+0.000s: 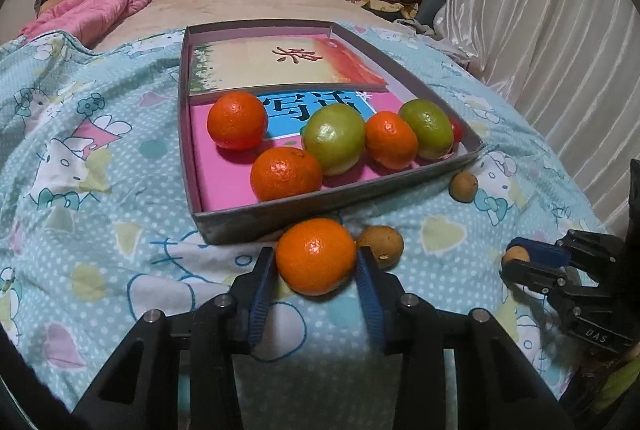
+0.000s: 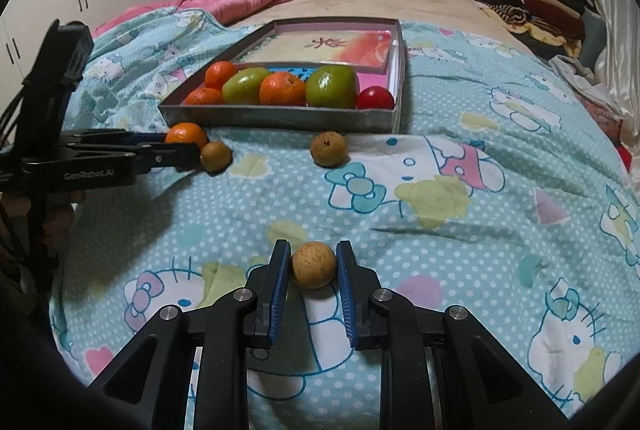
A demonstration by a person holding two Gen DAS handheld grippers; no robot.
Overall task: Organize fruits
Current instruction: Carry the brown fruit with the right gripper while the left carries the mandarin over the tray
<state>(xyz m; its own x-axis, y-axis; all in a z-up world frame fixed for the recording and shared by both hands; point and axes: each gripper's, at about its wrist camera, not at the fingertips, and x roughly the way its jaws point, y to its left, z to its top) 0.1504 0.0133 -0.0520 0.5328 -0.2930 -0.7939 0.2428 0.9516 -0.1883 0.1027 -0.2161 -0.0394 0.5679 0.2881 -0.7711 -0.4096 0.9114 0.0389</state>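
I have the left gripper [image 1: 316, 262] with its fingers [image 1: 260, 290] pressed against both sides of a mandarin [image 1: 315, 256], which sits on the bed's quilt [image 1: 100, 230] just outside the near wall of the cardboard tray [image 1: 240, 230]. The right gripper [image 2: 313, 266] is clamped on a small brown fruit [image 2: 313, 264] lower down the quilt, nearer the bed's foot. To do this well, I would lift the mandarin straight up before going forward, since the tray wall stands directly ahead and a brown fruit [image 1: 381, 245] touches the right finger. Inside, 5 larger fruits crowd the near half; the open pink floor at the near left corner looks the safest landing. 1 more brown fruit [image 1: 463, 186] lies by the tray's near right corner.
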